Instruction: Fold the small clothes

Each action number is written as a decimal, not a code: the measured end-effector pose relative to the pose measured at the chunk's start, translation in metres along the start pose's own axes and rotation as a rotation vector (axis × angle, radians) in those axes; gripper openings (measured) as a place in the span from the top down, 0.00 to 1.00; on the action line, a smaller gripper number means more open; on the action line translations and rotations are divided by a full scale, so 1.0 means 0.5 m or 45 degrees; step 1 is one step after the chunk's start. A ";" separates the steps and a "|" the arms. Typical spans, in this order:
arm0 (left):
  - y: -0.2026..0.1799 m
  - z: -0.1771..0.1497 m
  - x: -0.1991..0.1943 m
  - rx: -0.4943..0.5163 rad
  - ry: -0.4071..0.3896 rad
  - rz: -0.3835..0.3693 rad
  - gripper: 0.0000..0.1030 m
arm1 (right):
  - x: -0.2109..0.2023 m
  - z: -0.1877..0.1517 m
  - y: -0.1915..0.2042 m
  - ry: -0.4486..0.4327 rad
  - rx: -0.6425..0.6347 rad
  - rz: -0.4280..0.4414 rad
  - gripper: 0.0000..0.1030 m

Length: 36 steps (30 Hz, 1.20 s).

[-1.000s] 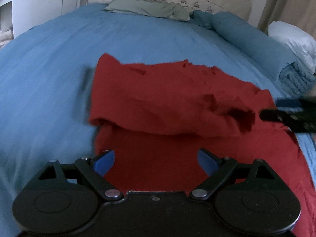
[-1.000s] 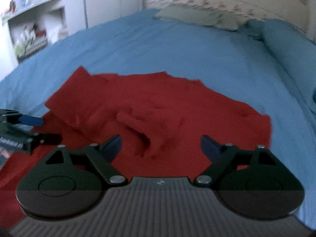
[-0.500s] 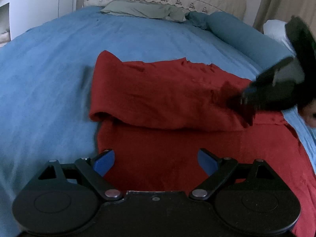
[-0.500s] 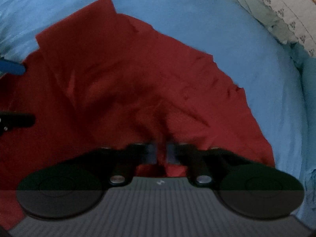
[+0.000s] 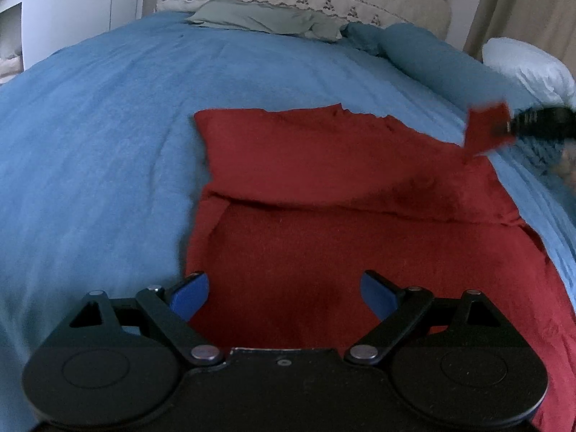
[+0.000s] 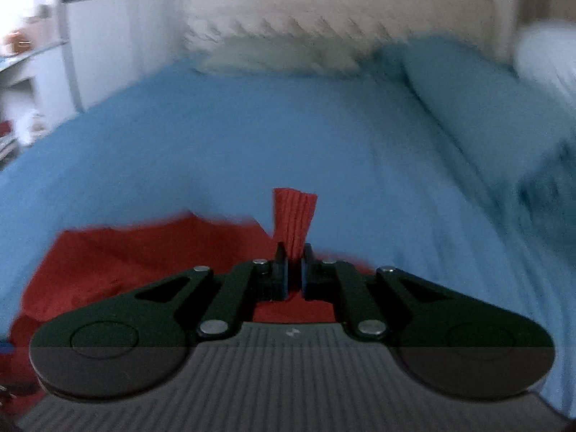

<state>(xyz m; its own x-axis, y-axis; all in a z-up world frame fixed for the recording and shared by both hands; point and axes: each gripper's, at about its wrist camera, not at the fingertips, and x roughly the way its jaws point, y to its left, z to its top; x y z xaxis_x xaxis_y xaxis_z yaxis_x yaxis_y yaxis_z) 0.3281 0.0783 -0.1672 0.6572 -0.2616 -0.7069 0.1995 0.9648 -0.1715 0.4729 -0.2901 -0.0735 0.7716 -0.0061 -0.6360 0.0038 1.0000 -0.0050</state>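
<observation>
Your right claw (image 6: 291, 266) is pinching a ribbed corner of the soft red knit garment (image 5: 345, 216), which lies partly folded on the blue bedspread (image 5: 108, 144). It is light and limp, so it will likely drape and stretch; grip edges or corners. Your left claw (image 5: 284, 293) is spread, empty, over the near hem.

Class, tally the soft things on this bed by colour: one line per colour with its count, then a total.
Red: 1, the garment, a corner pinched in the right gripper
Blue: 2, the bedspread and the rolled blanket
Grey-green: 1, the cloth near the headboard
White: 1, the pillow
Total: 5
</observation>
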 end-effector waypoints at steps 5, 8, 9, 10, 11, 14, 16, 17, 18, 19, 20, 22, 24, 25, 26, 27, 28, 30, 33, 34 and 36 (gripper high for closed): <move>-0.010 0.005 0.004 0.042 0.020 0.012 0.08 | 0.041 -0.085 -0.058 0.086 0.184 -0.039 0.79; -0.009 0.008 0.005 0.024 0.023 0.009 0.08 | 0.034 -0.096 -0.071 0.065 0.227 -0.015 0.79; -0.009 0.008 0.006 0.017 0.022 0.010 0.08 | 0.022 -0.092 -0.072 0.017 0.242 0.013 0.79; -0.010 0.008 0.006 0.012 0.021 0.014 0.08 | 0.010 -0.091 -0.080 -0.022 0.272 0.036 0.77; -0.010 0.007 0.007 0.010 0.021 0.018 0.08 | 0.001 -0.093 -0.088 -0.040 0.307 0.044 0.76; -0.014 0.008 0.008 0.005 0.022 0.025 0.08 | 0.007 -0.121 -0.082 0.005 0.297 -0.039 0.50; -0.013 0.009 0.006 -0.002 0.026 0.018 0.08 | 0.021 -0.144 -0.071 0.084 0.195 -0.139 0.38; -0.011 0.010 0.005 -0.002 0.029 0.013 0.08 | 0.017 -0.159 -0.071 0.097 0.171 -0.172 0.37; -0.010 0.010 0.003 0.000 0.031 0.011 0.08 | 0.011 -0.172 -0.072 0.087 0.160 -0.197 0.32; -0.009 0.010 0.003 0.004 0.034 0.010 0.08 | 0.004 -0.180 -0.069 0.065 0.157 -0.204 0.30; -0.009 0.010 0.003 0.008 0.036 0.011 0.08 | -0.008 -0.184 -0.064 0.024 0.149 -0.208 0.28; -0.010 0.010 0.004 0.018 0.040 0.016 0.08 | -0.018 -0.183 -0.044 -0.056 0.127 -0.184 0.20; -0.013 0.010 0.006 0.026 0.043 0.027 0.08 | -0.018 -0.178 -0.028 -0.098 0.123 -0.114 0.20; -0.016 0.009 0.006 0.031 0.043 0.033 0.08 | -0.010 -0.171 -0.018 -0.093 0.117 -0.084 0.20; -0.019 0.008 0.007 0.039 0.044 0.041 0.08 | 0.004 -0.161 -0.011 -0.081 0.110 -0.068 0.20; -0.022 0.007 0.008 0.045 0.046 0.048 0.08 | 0.020 -0.159 -0.003 -0.053 0.104 -0.057 0.20; -0.024 0.006 0.009 0.053 0.048 0.054 0.08 | 0.042 -0.157 -0.004 -0.007 0.110 -0.052 0.20; -0.028 0.005 0.011 0.065 0.052 0.064 0.08 | 0.073 -0.167 -0.005 0.058 0.130 -0.051 0.18; -0.030 0.007 0.011 0.073 0.061 0.072 0.08 | 0.073 -0.178 0.000 0.018 0.126 -0.064 0.17; -0.031 0.009 0.009 0.070 0.065 0.074 0.08 | 0.070 -0.178 0.003 0.018 0.108 -0.070 0.17; -0.034 0.014 -0.003 0.058 0.060 0.074 0.08 | 0.053 -0.170 0.008 0.031 0.091 -0.074 0.17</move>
<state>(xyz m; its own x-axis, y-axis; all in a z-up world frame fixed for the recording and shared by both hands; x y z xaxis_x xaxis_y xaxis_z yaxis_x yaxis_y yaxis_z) 0.3290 0.0618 -0.1584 0.6337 -0.2024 -0.7466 0.1953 0.9758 -0.0987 0.4391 -0.2866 -0.1560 0.7532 -0.0635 -0.6548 0.0941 0.9955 0.0118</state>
